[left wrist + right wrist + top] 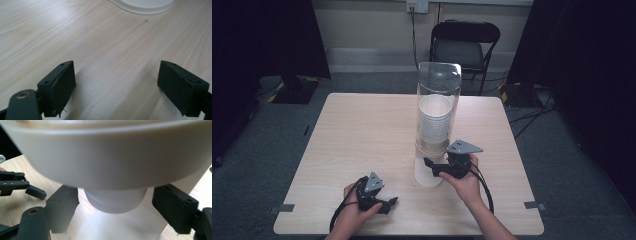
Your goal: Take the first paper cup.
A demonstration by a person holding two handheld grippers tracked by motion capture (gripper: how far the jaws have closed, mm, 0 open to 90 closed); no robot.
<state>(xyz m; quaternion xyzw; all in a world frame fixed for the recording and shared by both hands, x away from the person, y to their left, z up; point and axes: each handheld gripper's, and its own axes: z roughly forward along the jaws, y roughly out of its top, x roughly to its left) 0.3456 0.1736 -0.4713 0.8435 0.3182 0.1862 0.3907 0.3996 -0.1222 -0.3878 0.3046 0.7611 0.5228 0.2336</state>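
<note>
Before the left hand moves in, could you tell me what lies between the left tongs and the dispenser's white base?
Bare wood: in the left gripper view, open tabletop separates the left tongs from the white base.

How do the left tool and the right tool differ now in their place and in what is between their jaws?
The left tool lies low over the bare table, away from the cup dispenser; the right tool is raised and reaches the dispenser's underside. The left tool's jaws frame only wood; the right tool's jaws flank a white cup bottom without touching it. Both tools are open.
</note>
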